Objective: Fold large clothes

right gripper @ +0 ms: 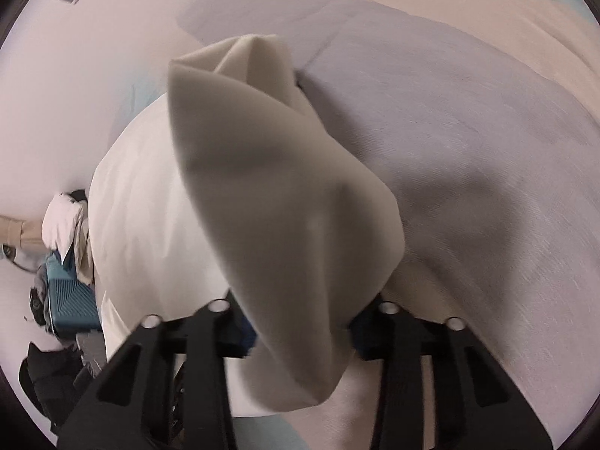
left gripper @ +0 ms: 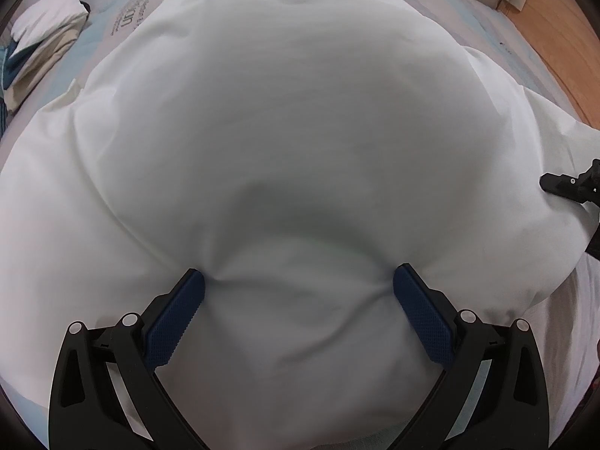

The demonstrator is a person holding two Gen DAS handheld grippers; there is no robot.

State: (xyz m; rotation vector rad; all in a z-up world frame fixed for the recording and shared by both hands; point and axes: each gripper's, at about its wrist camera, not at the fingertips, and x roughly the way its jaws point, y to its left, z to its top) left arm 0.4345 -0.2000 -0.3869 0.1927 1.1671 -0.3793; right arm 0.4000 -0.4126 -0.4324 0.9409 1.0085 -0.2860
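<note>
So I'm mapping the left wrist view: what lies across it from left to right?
Folded clothes pile → printed lettering on the mattress → white garment → right gripper's tip, with wooden floor at the upper right.

Wood floor [left gripper: 555,33] far right; pale mattress [left gripper: 108,18] w/ printed logo.

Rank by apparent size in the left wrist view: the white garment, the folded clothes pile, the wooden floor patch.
1. white garment, filling most of the view.
2. and 3. folded clothes pile and wooden floor patch: look alike, cut off by the edge.
</note>
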